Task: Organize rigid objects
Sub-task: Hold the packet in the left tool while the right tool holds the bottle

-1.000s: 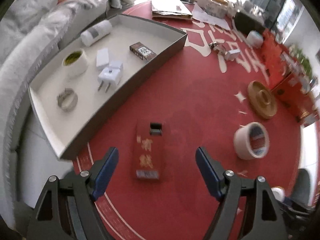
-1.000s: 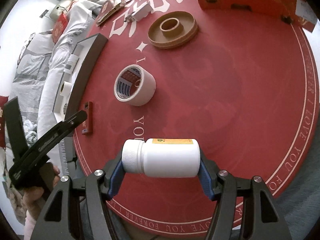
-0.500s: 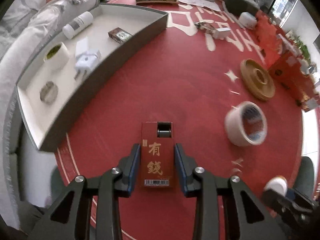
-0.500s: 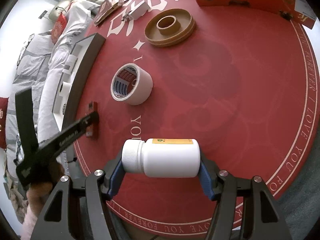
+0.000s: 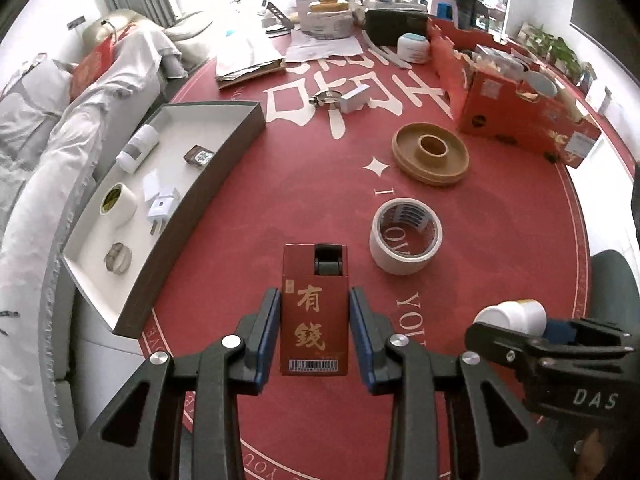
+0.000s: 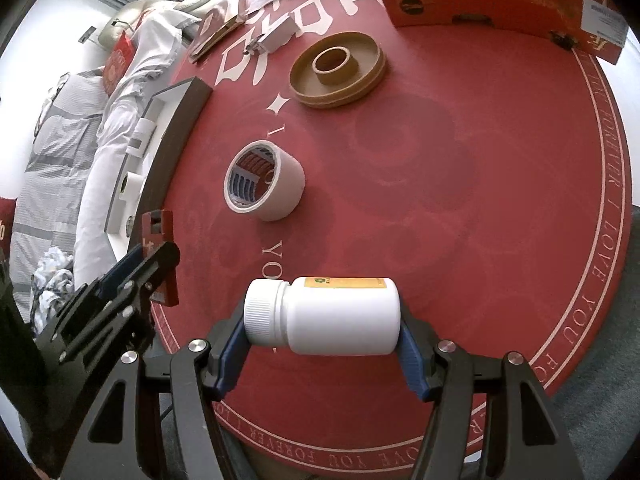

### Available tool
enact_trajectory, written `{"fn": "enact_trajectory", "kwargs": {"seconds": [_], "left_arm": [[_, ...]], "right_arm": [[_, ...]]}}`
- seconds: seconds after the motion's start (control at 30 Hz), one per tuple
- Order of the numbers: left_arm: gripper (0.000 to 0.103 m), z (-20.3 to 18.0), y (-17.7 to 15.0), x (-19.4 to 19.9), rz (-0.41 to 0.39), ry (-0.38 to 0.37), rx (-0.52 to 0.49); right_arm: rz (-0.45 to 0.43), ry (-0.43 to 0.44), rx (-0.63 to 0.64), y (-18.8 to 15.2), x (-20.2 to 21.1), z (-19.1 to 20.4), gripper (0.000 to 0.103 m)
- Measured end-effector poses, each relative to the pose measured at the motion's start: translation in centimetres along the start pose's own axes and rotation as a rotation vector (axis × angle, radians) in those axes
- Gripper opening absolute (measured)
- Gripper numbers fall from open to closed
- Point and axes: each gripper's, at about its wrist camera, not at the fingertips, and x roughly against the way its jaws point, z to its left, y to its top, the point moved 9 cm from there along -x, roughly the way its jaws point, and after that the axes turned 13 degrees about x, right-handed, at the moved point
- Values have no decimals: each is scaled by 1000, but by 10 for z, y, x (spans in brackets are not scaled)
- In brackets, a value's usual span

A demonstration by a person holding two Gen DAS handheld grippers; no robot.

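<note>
With its jaws clamped on the flat red gold-lettered box [image 5: 314,320], the left gripper [image 5: 314,336] should carry it level over the dark-walled white-lined tray [image 5: 208,200], while the right gripper [image 6: 322,340] holds the white plastic bottle [image 6: 324,316] steady.

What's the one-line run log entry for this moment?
left gripper: shut on red box, lifted off mat | right gripper: shut on white bottle | tray: not yet reached | tape roll: on mat

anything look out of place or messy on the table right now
Nothing spilled or damaged. Several rigid items remain outside the tray: the tape roll and the wooden disc lie loose on the red mat.
</note>
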Motion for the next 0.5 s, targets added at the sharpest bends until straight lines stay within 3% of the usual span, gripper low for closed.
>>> {"fn": "enact_trajectory", "kwargs": {"seconds": [0.5], "left_arm": [[37,1,-4,-2,12,0,7]], "right_arm": [[3,5,-9,-2,-1,-3,65]]}}
